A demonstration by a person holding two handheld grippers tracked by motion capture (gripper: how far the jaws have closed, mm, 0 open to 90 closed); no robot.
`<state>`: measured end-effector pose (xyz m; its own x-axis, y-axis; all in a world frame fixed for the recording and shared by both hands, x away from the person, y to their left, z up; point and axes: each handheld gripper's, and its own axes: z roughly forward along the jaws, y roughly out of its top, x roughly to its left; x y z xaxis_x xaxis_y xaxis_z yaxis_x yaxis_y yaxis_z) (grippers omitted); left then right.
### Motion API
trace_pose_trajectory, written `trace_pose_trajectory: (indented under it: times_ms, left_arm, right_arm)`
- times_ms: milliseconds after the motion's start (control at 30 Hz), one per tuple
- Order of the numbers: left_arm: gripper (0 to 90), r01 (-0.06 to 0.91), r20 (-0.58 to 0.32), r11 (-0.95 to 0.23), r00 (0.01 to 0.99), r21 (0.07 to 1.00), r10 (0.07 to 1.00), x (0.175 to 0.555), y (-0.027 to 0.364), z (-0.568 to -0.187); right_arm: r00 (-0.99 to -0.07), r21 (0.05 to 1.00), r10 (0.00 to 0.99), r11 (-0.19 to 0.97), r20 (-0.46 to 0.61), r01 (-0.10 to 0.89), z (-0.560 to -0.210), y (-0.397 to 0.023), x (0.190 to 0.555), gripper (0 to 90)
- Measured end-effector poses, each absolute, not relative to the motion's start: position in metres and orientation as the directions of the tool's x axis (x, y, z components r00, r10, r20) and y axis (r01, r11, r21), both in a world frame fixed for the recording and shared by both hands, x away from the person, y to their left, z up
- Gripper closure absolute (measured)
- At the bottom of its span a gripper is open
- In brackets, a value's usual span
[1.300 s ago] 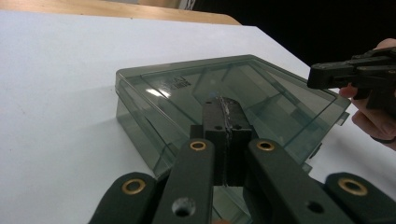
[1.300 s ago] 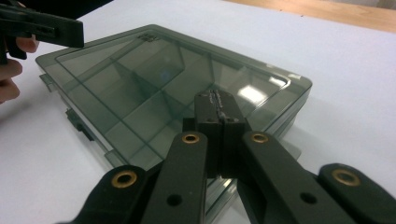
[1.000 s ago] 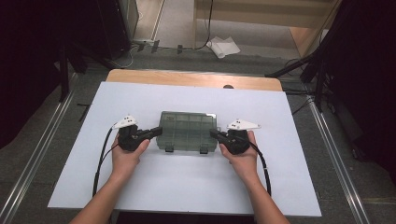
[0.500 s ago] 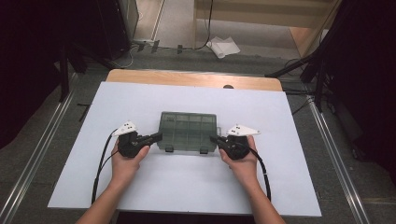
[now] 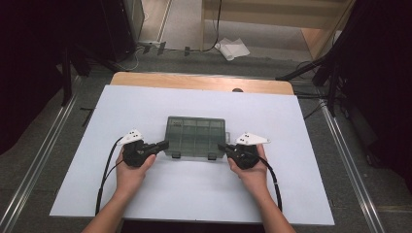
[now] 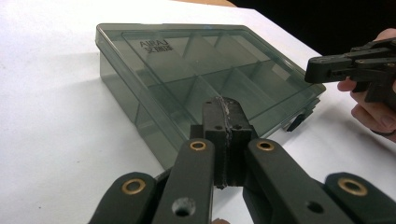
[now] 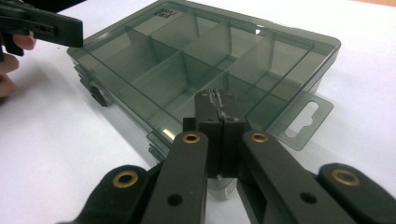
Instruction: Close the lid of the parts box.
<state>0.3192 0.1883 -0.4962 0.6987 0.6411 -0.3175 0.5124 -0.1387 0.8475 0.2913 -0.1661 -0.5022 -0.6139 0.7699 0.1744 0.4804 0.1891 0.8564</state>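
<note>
Smoky plastic organiser box (image 5: 196, 137) lies closed; left gripper (image 5: 164, 144) and right gripper (image 5: 221, 146), jaws shut empty, flank its near corners, probably to steady it.

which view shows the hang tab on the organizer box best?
Right gripper view: the clear hang tab juts from the organizer box corner, slot plainly visible. In the high view and left gripper view I can't make the tab out.

Object: flat rectangular organiser box of smoky grey-green translucent plastic (image 5: 196, 136)
Lid: closed, with raised lettering near one corner
Inside: divider walls forming several compartments, contents not discernible
Details: two dark latches on near long side; hang tab at right end
Pose: lying flat, long sides parallel to table's near edge
Place: middle of white table (image 5: 301, 126)
</note>
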Motion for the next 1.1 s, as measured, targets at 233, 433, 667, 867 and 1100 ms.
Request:
trace_pose_trajectory:
  times_ms: [233,433,667,867,1100]
  left_arm:
    - [90.0,0.515,-0.319,-0.133,0.693,0.847,0.646,0.320,0.188,-0.497]
    - [89.9,0.508,-0.310,-0.138,0.696,0.850,0.648,0.320,0.189,-0.496]
    - [89.9,0.507,-0.307,-0.139,0.694,0.851,0.651,0.320,0.188,-0.496]
    - [89.9,0.506,-0.306,-0.139,0.694,0.851,0.652,0.320,0.188,-0.496]
    - [89.9,0.493,-0.282,-0.155,0.697,0.856,0.659,0.319,0.188,-0.495]
  right_arm:
    - [-0.616,0.856,0.769,0.193,0.172,0.479,-0.502,-0.166,0.292,90.0]
    - [-0.604,0.863,0.778,0.175,0.173,0.473,-0.498,-0.175,0.289,66.9]
    - [-0.579,0.881,0.799,0.147,0.162,0.450,-0.497,-0.195,0.274,0.0]
    - [-0.576,0.897,0.801,0.124,0.162,0.424,-0.498,-0.219,0.259,0.0]
    - [-0.546,0.900,0.825,0.118,0.147,0.420,-0.498,-0.237,0.242,0.0]
